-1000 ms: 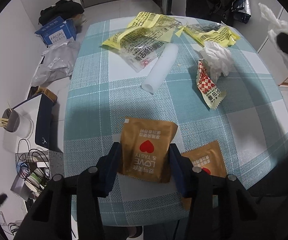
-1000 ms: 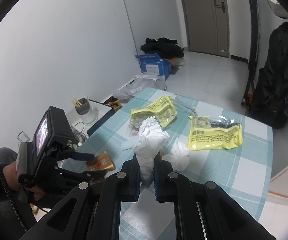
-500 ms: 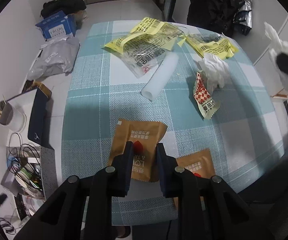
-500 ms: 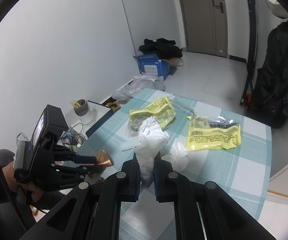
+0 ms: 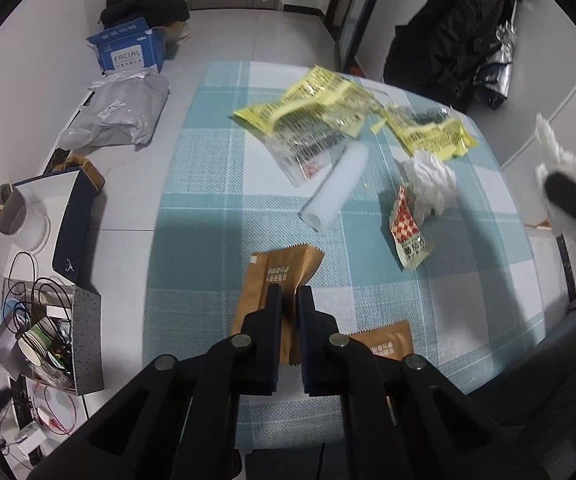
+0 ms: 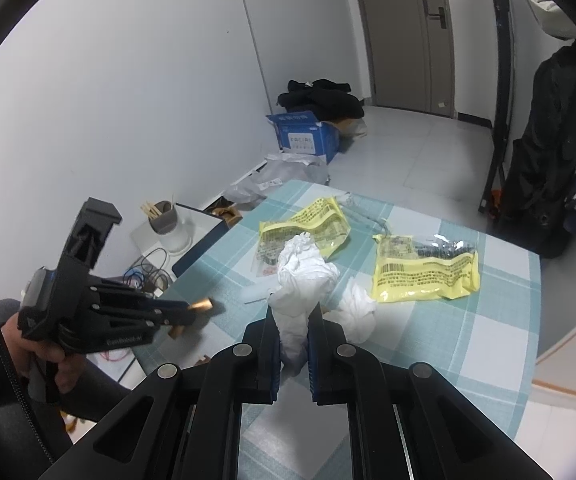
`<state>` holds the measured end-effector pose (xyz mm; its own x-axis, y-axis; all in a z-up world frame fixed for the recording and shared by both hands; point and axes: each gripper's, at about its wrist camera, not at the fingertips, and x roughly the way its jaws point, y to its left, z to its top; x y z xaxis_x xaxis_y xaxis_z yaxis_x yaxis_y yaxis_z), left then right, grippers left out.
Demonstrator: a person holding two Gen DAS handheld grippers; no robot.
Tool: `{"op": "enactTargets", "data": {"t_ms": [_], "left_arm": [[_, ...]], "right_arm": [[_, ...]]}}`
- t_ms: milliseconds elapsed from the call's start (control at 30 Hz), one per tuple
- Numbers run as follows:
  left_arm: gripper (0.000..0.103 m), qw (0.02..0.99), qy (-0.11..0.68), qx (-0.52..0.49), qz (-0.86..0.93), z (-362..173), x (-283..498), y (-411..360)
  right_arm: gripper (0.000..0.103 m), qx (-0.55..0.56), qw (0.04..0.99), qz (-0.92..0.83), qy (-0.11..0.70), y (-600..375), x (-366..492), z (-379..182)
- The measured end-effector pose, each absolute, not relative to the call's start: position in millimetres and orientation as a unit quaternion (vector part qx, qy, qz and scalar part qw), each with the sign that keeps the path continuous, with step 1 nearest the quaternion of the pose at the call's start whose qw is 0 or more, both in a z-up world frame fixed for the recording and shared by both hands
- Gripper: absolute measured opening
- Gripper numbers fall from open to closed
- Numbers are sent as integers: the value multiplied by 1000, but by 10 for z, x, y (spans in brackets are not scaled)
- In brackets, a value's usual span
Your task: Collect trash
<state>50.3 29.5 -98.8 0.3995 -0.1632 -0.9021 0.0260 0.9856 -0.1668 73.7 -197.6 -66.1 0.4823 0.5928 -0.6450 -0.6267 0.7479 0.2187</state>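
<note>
My left gripper is shut on a brown snack wrapper and holds it lifted above the checked table; it also shows in the right wrist view. A second brown wrapper lies below on the table. My right gripper is shut on a crumpled white tissue, held above the table. On the table lie two yellow bags, a white tube, another tissue and a red-checked packet.
Left of the table are a grey parcel, a blue box, a cup with sticks and a box of cables. A black coat hangs at the far right. The table's near edge is below both grippers.
My left gripper has shut on the brown wrapper and lifted it off the table. My right gripper still holds the tissue, raised a little.
</note>
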Motion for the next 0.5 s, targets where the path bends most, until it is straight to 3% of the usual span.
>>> {"op": "enactTargets", "data": {"t_ms": [500], "left_arm": [[2,843,517,-120,-89,-668,479,298]], "right_arm": [[10,14,863,352,362,-2073,603,-596]]}}
